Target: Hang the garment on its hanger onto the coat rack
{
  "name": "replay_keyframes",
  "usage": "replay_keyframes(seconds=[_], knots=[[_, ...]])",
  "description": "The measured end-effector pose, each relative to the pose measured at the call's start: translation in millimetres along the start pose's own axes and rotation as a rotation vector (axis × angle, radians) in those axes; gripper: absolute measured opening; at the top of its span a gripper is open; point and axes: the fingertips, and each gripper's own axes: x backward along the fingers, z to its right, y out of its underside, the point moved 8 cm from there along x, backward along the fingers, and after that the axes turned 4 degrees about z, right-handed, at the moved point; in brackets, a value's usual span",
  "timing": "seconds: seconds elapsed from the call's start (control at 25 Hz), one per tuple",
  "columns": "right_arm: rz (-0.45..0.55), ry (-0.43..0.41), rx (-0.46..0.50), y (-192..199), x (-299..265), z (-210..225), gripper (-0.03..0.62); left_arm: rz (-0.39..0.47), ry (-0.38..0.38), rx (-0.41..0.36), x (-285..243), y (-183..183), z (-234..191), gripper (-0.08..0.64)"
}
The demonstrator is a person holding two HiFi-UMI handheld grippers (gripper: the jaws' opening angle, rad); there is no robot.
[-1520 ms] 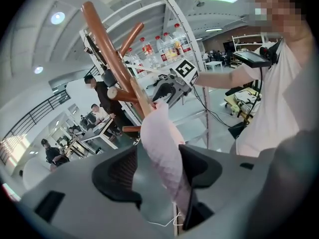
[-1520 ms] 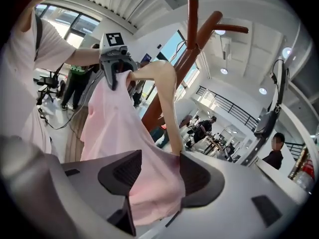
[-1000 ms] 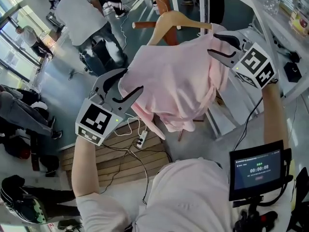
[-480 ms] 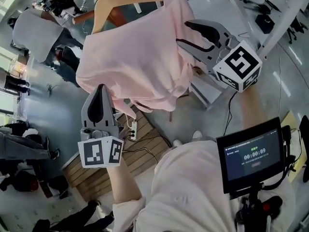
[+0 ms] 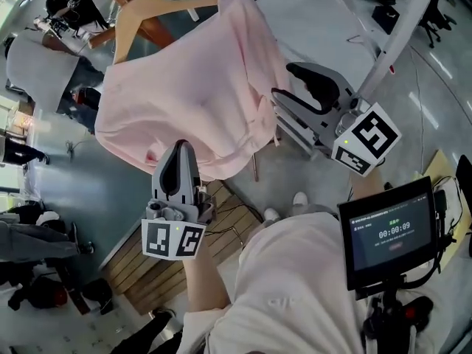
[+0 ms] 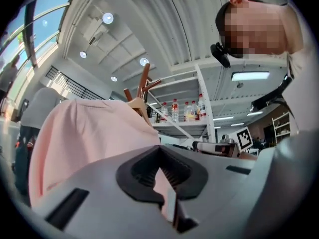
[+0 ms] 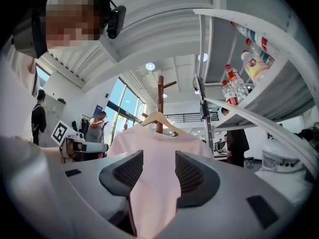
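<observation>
A pale pink garment (image 5: 192, 94) hangs on a wooden hanger (image 5: 147, 9), held up in the air in front of me. Its lower hem is pinched in my left gripper (image 5: 179, 147), which points upward with its jaws shut. In the left gripper view a strip of the pink garment (image 6: 84, 133) runs down into the left gripper (image 6: 164, 183). My right gripper (image 5: 282, 81) is shut on a fold at the garment's right side. There the garment (image 7: 154, 158) fills the gap of the right gripper (image 7: 154, 171). The hanger (image 7: 158, 117) shows ahead, before the brown coat rack post (image 7: 160, 98).
White shelving with bottles (image 7: 239, 78) stands at the right, its slanted frame (image 5: 391, 43) close to my right gripper. A monitor on a rig (image 5: 391, 231) sits at my right hip. A wooden pallet (image 5: 158, 271) with cables lies below. People (image 5: 37, 50) stand farther left.
My left gripper, open round the hem a second ago, has shut and now points up at the hem. The garment has shifted left and up in view. The right gripper keeps its hold.
</observation>
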Motion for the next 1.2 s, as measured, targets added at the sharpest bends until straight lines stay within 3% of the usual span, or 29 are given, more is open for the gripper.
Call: replay_keyframes(seconds=[0.2,0.4,0.48,0.64,1.2], knots=[[-0.011,0.022,-0.015,11,11,-9,0.213,-0.039,0.006,-0.011,-4,8,5,0.006],[0.022,0.010,-0.046,11,34,-17,0.210,-0.052,0.014,0.062,-4,11,13,0.006],[0.035,0.016,-0.041,16,39,-20,0.139,-0.056,0.002,0.060,-1,14,13,0.006],[0.066,0.013,-0.083,24,29,-19,0.138,-0.056,-0.009,0.060,1,20,3,0.006],[0.075,-0.018,-0.081,25,8,-20,0.138,-0.070,-0.012,0.059,2,22,0,0.006]])
